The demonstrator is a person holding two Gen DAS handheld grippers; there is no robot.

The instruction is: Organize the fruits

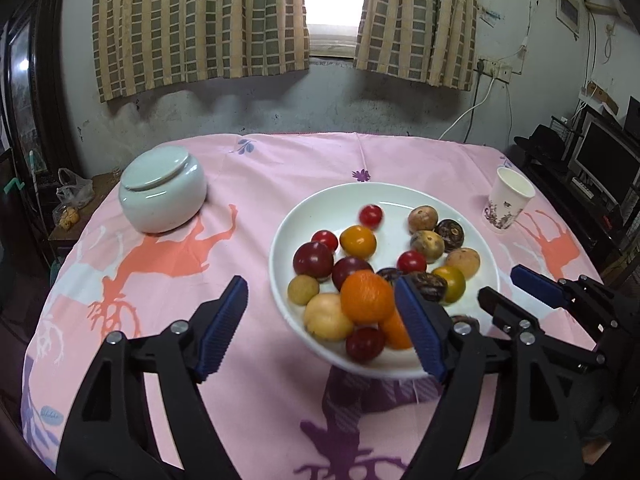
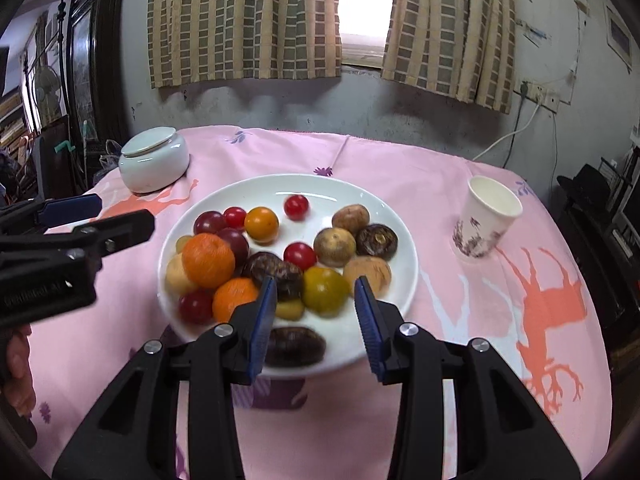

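Resting on the pink-clothed counter (image 1: 260,184), the white plate (image 1: 280,280) holds the mixed fruits: a large orange (image 1: 366,296), red cherry tomatoes (image 2: 297,207), dark plums (image 1: 313,259), brown round fruits (image 2: 334,246) and a yellow-green tomato (image 2: 325,290). The left claw (image 1: 320,320) is spread wide with nothing between its pads, positioned over the plate's near-left rim. The right claw (image 2: 316,312) is partly spread over the plate's near edge; a dark oblong fruit (image 2: 294,346), blurred, lies on the plate below its pads, apparently not pinched. A lidded ceramic jar (image 1: 162,192) stands far left, and a paper cup (image 2: 486,216) stands right of the plate.
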